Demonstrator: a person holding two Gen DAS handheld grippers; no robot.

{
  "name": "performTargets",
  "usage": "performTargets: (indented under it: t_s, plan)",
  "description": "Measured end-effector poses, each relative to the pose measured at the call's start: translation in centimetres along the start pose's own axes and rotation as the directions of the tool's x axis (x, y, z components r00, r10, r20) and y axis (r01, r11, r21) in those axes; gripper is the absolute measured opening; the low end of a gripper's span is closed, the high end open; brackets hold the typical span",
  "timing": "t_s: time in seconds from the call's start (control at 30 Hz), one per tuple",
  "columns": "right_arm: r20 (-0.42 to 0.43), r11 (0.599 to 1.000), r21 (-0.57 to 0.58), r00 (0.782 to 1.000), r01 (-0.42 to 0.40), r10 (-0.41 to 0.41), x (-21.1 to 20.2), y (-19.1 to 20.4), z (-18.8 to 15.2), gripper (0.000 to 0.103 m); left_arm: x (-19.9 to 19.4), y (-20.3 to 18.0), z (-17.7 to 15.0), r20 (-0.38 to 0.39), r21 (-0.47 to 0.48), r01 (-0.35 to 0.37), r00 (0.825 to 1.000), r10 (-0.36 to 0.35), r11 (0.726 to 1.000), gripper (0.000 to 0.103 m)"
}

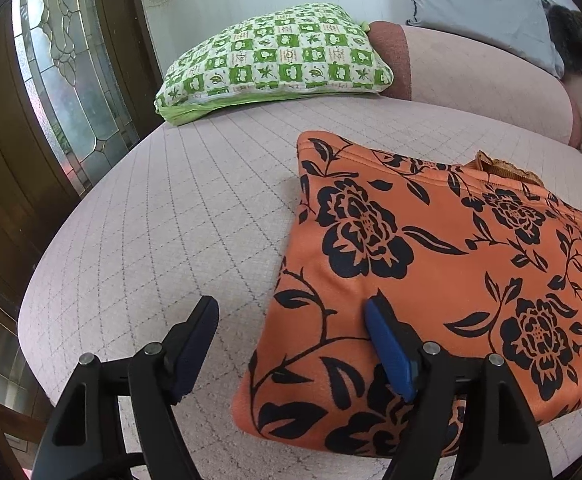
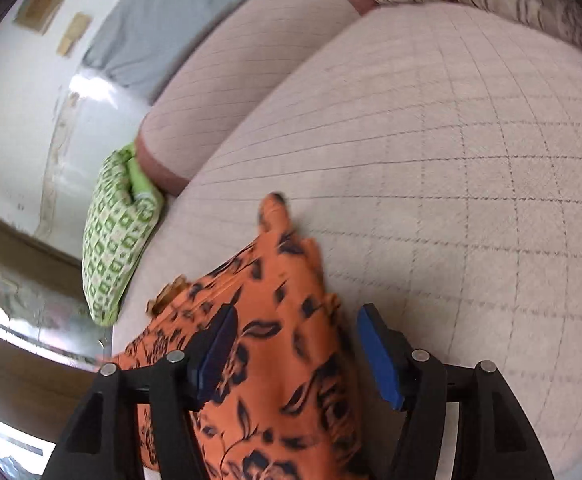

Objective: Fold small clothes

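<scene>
While the left gripper [image 1: 291,344] hangs wide apart at the near edge of the orange floral garment [image 1: 431,280], gripping nothing, one finger [image 1: 389,350] rests over the cloth and the other over bare quilted bedcover [image 1: 171,220]. From it the garment lies toward one and two o'clock, its long axis seemingly running away to three. In the blurred right wrist view, the right gripper [image 2: 295,350] stands open astride a fold reaching toward twelve. No containers show; a green checked pillow [image 1: 275,60] sits at eleven.
</scene>
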State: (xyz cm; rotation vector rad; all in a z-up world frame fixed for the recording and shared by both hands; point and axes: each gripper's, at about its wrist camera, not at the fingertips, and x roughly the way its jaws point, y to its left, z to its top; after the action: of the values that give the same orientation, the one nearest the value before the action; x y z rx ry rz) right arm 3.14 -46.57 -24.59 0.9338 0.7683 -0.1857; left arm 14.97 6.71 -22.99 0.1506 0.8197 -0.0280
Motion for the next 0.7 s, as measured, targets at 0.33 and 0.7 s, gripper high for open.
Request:
performTargets:
  t_s: [0.33,0.7]
  plan:
    - [-0.187,0.995,-0.019,0.978,-0.1,0.094,7.6,0.3,1.9,0.066,0.5,-1.1,0.2,-0.001,0.036,-0.01,1.0,0.01,0.999,0.077]
    - [0.021,0.963,-0.266,0.998,-0.051,0.059,4.6,7.5,3.5,0.017,0.5,-0.7,0.3,-0.006,0.001,0.055,0.998,-0.055,0.999,0.08]
